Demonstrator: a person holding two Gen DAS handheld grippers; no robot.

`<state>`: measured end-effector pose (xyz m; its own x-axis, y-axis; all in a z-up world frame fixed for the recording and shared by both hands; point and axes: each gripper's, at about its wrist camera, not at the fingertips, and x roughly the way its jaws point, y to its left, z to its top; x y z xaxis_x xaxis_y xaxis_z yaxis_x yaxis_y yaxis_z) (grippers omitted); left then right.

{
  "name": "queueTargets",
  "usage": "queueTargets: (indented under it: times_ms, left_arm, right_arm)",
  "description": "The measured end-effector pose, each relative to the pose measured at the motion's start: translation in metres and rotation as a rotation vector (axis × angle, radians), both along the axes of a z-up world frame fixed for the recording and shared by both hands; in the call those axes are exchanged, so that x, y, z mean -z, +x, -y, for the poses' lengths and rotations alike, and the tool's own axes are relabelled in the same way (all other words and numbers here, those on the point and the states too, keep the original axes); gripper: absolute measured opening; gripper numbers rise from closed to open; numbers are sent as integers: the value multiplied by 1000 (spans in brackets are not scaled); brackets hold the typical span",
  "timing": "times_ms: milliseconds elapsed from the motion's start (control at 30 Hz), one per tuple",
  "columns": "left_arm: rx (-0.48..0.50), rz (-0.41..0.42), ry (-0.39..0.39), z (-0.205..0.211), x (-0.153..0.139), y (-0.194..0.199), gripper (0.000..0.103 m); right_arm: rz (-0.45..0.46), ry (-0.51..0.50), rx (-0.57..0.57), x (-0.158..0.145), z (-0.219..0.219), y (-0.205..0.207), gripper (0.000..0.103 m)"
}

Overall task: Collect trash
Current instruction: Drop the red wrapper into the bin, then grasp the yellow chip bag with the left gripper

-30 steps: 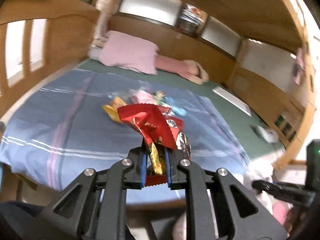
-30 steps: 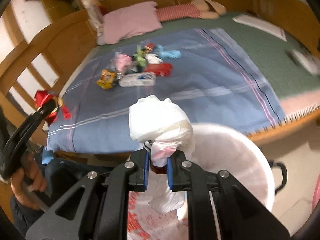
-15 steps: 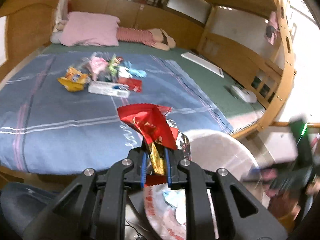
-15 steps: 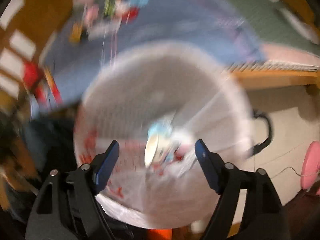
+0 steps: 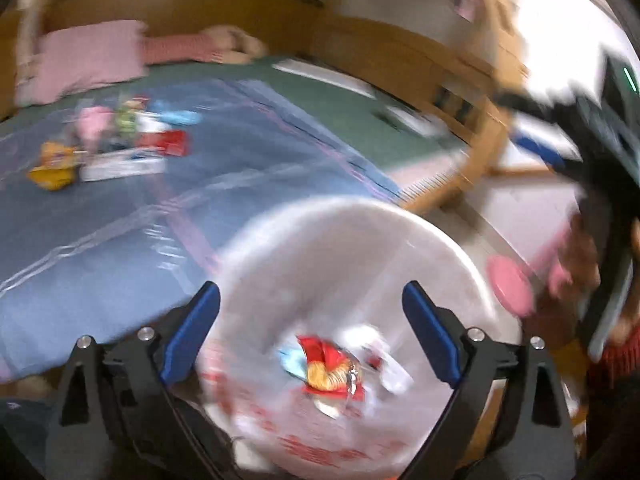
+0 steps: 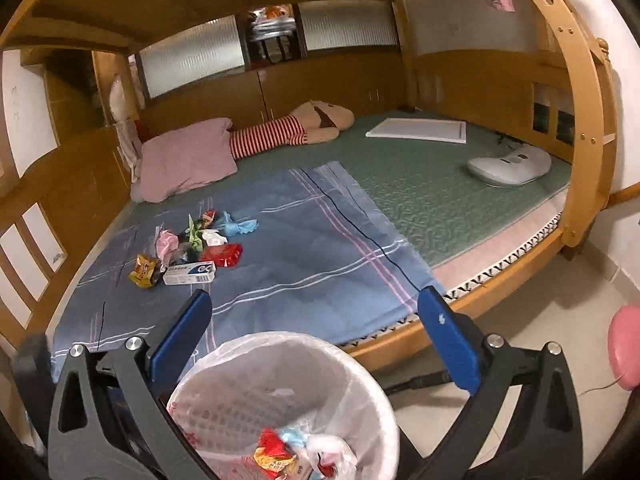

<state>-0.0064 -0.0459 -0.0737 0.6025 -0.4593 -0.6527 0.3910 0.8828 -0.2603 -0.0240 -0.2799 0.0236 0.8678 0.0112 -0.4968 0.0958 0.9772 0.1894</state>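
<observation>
A white bin lined with a plastic bag [image 6: 240, 356] stands on the floor by the bed; its rim also shows in the left wrist view [image 5: 360, 216]. A red and gold wrapper [image 5: 330, 368] lies inside it, also seen in the right wrist view [image 6: 272, 454], beside white crumpled trash [image 6: 328, 456]. My left gripper [image 5: 312, 332] is open and empty above the bin. My right gripper [image 6: 314, 328] is open and empty above the bin's far rim. A cluster of several wrappers [image 6: 188, 248] lies on the blue blanket [image 6: 304, 248]; it also shows in the left wrist view [image 5: 116, 140].
A pink pillow [image 6: 188, 158] and a striped plush toy [image 6: 296, 128] lie at the bed's head. A white board [image 6: 418, 130] and a white device [image 6: 510, 166] lie on the green mat. The wooden bed frame post [image 6: 580, 120] stands right. A pink round object [image 6: 624, 344] is on the floor.
My left gripper opened and the red wrapper dropped into the bin. My right gripper, open since half a second ago, lifted and now faces the bed.
</observation>
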Motion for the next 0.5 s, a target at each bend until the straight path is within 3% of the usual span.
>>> queueTargets:
  times_ms: [100,167,300,367,433,500]
  left_arm:
    - [-144,-26,1,-39,-3,25,90]
    - [-272,-60,-26,-75,0,49,77]
    - [-556,-143,-145,-154,15,111,76]
    - [-661,-111,-192,-185,21,137,77]
    - [-791,-107,-176,-212,27,164,77]
    - [-826,-50,-220,-226,26,191,84]
  right_arm:
    - [-55,-16,6,10,-2,8,100]
    - [-95,2,-52,17,-10,21,100]
    - [-171,56,-114,31,-19,43,100]
    - [-194,68,-121,38,-24,47,100]
    - [-231,81,-129,46,-28,53,100]
    - [-270,82,-137,55,-31,62,100]
